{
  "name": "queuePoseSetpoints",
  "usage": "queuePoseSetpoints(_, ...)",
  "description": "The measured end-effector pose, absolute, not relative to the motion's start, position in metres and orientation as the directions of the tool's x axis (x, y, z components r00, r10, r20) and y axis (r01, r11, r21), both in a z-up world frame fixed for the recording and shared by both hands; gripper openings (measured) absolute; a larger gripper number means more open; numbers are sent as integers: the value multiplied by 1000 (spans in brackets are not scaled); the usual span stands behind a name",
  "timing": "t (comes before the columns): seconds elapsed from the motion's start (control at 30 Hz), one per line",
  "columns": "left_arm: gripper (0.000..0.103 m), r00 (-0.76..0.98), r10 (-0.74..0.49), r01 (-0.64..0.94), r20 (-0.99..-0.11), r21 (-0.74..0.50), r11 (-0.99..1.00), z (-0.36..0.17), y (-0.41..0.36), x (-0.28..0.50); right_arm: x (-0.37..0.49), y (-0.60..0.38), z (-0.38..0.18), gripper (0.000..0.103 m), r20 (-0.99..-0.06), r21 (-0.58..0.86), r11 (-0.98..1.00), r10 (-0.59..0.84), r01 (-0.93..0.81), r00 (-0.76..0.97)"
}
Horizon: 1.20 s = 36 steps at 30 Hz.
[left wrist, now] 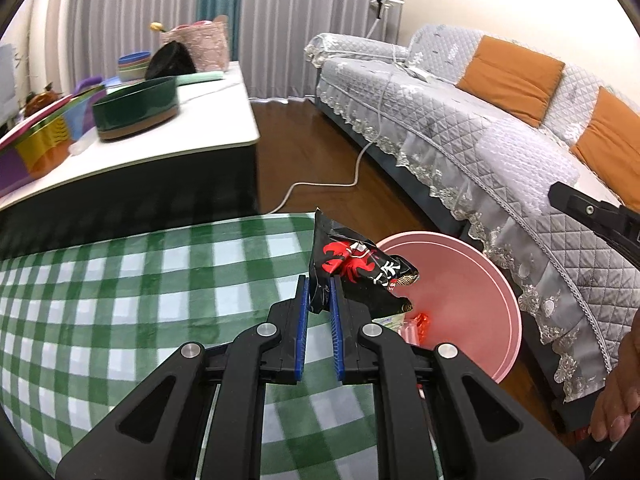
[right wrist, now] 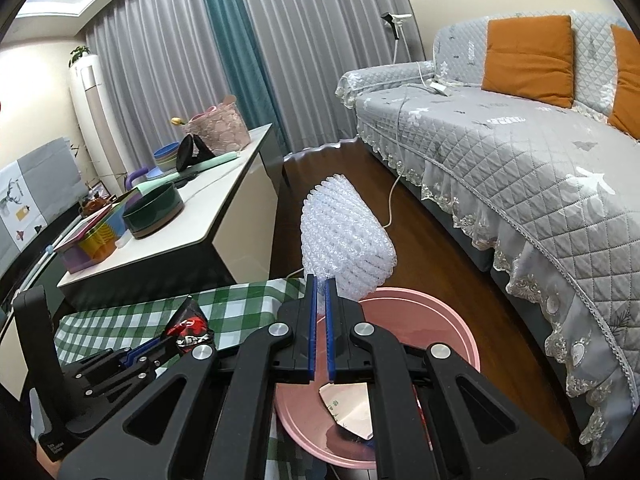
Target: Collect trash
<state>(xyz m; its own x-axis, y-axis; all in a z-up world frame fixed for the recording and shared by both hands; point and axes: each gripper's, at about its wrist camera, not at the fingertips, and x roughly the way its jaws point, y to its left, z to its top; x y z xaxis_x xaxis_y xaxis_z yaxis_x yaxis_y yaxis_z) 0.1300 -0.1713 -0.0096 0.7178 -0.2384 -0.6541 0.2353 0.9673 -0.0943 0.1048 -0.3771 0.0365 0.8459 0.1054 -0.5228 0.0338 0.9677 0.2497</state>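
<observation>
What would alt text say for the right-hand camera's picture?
The right gripper pinches a piece of bubble wrap above a pink bin. At lower left, the left gripper holds a black snack wrapper over a green checked cloth; a grey sofa stands beyond.

The left gripper point(left wrist: 319, 294) pinches a crumpled black snack wrapper point(left wrist: 354, 270) with red crab print between its blue pads, above a green checked cloth point(left wrist: 140, 292). Just beyond sits a pink bin point(left wrist: 480, 280), beside a grey quilted sofa point(left wrist: 460, 132)
</observation>
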Motion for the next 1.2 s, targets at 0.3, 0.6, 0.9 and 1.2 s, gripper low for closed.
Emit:
queuePoseSetpoints(0.3, 10, 702, -296, 316, -648, -88, 945, -14, -204, 137, 113, -385, 25, 4, -539, 264, 963, 105, 49, 836)
queuePoseSetpoints(0.6, 35, 680, -338, 361, -650, -105, 927, -18, -226, 138, 119, -409, 8, 59, -608, 284, 939, 20, 194, 793)
queuePoseSetpoints(0.9, 47, 696, -331, 342, -637, -111, 933, -7, -216, 129, 113, -415, 14, 63, -613, 302, 924, 1, 233, 790)
queuePoseSetpoints(1.2, 75, 743, -294, 302, -601, -92, 949, 32, -175, 91, 87, -400, 39, 91, -603, 298, 919, -28, 257, 798)
